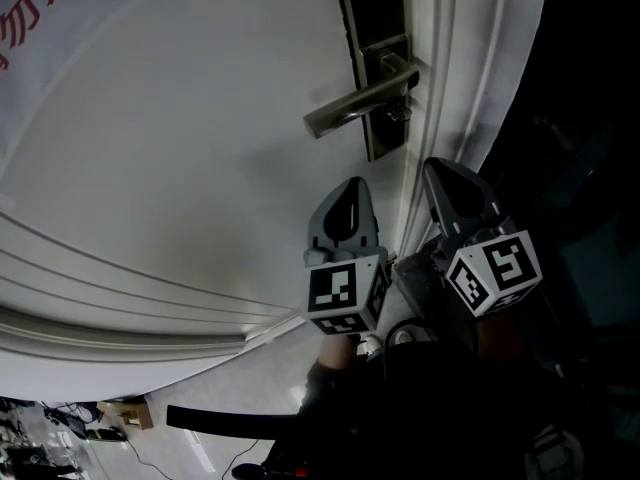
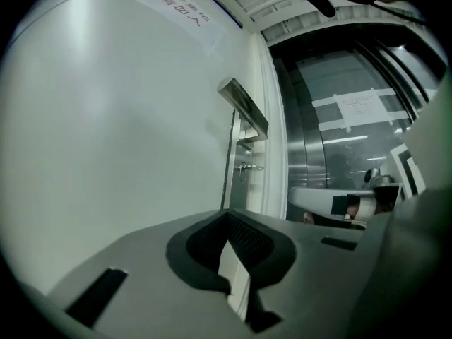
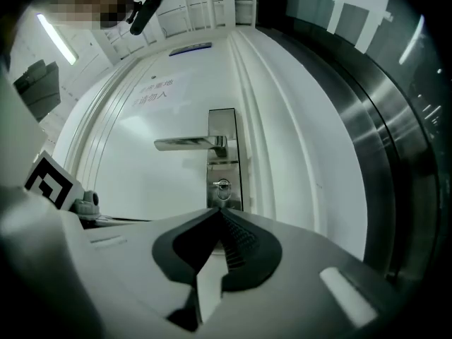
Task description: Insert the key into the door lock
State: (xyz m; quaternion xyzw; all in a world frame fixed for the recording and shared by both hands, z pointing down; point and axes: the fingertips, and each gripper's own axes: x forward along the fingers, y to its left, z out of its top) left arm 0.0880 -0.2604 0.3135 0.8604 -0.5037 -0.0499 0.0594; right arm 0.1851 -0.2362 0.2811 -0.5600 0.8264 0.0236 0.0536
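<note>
Already, small metal key (image 3: 221, 184) sits in silver lock (image 3: 234, 193).

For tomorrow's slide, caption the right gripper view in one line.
Right gripper, jaws shut and empty, faces the door, its lever handle and the lock below.

- Lock plate (image 1: 372, 8): upper end cut off by the head view's top edge.
- Keyhole (image 3: 222, 186): too small to resolve; possibly occupied.
- Door notice (image 3: 152, 94): print too small to read.
</note>
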